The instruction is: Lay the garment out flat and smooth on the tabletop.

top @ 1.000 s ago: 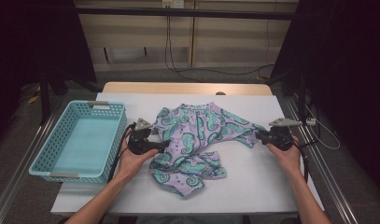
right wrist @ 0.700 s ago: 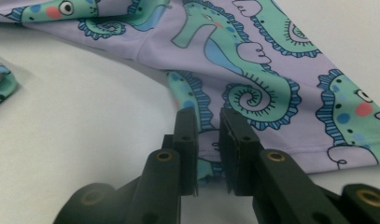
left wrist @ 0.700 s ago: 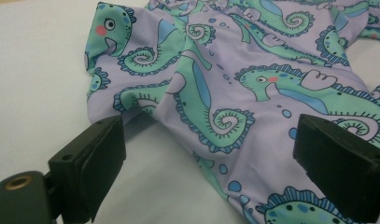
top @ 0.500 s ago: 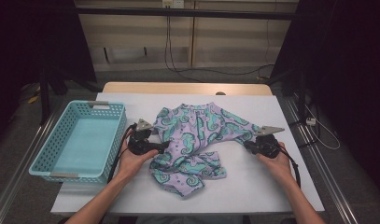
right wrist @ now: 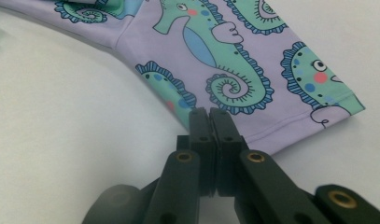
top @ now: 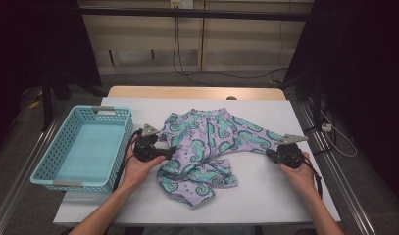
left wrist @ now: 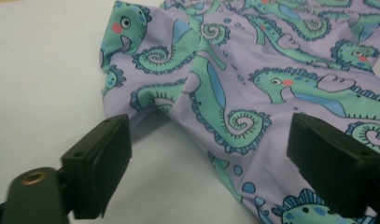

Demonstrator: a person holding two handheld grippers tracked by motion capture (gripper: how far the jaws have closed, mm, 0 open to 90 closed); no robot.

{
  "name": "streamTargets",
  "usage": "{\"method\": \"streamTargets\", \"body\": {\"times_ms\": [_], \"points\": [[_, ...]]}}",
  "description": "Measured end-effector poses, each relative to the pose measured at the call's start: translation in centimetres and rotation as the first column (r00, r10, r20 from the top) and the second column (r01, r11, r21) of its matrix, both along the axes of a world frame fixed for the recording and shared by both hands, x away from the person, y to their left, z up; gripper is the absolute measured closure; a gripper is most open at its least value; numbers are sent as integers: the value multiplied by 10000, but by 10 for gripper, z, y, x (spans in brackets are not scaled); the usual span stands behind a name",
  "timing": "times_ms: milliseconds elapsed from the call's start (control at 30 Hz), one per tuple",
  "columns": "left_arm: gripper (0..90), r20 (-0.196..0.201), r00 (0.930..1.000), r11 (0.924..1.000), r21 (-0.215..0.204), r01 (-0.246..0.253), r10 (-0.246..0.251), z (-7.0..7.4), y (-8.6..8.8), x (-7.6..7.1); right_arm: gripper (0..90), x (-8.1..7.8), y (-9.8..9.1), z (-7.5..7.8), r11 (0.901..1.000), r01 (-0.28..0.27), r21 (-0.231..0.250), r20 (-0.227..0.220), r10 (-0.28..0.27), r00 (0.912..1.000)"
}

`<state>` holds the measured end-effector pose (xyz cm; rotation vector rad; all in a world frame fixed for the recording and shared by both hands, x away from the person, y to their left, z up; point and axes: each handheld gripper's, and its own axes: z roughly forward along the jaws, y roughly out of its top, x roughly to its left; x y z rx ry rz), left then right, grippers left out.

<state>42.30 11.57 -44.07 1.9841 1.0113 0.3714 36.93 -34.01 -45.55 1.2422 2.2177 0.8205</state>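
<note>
Dim walls and trailing cables frame a white table (top: 285, 196) where a lilac stretch-fabric garment printed with teal seahorses (top: 211, 147) lies rumpled at the middle, one sleeve drawn out toward the right edge. A turquoise perforated plastic basket (top: 82, 147) stands at the table's left side, just beside the left gripper (top: 160, 152).

Compared with a second earlier, the right gripper (top: 273, 155) has come in along the sleeve and its jaws have just been closing. In the right gripper view they now stand pressed together at the hem of the sleeve end (right wrist: 290, 126), and the cloth edge appears to be pinched between them (the hem itself runs right under the tips, so the bite looks thin). The left gripper has kept its place at the garment's left flank; its jaws have been narrowing slightly but remain wide apart, with a fold of the fabric (left wrist: 215, 116) lying between them, untouched by either pad.

So one anchor seems set, and the other side is not yet taken. Spreading or folding probably waits on that second grasp.
</note>
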Motion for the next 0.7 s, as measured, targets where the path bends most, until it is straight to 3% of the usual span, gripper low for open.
{"method": "streamTargets", "body": {"times_ms": [133, 233, 433, 600, 700], "points": [[225, -18, 9997, 9995, -180, -254, 254, 3, -1, 3, 896, -1, -3, 2, 9991, 202, -369, -15, -203, 9998], [280, -50, 9988, 9988, -1, -492, 492, 3, 0, 12, 896, -3, -10, 1, 9987, 422, -281, -32, -423, 9991], [357, -248, 9920, 9923, -48, -1238, 1237, -1, 4, 27, 898, -7, -22, 1, 9936, 1071, -368, 39, -1070, 9943], [427, -421, 9893, 9896, -276, -1411, 1399, -4, 8, 35, 898, -7, -27, 2, 9886, 1412, -519, 83, -1410, 9900], [471, -662, 9883, 9893, -398, -1403, 1375, -5, 10, 39, 896, -7, -32, 1, 9894, 1437, -186, 45, -1437, 9896]]}}
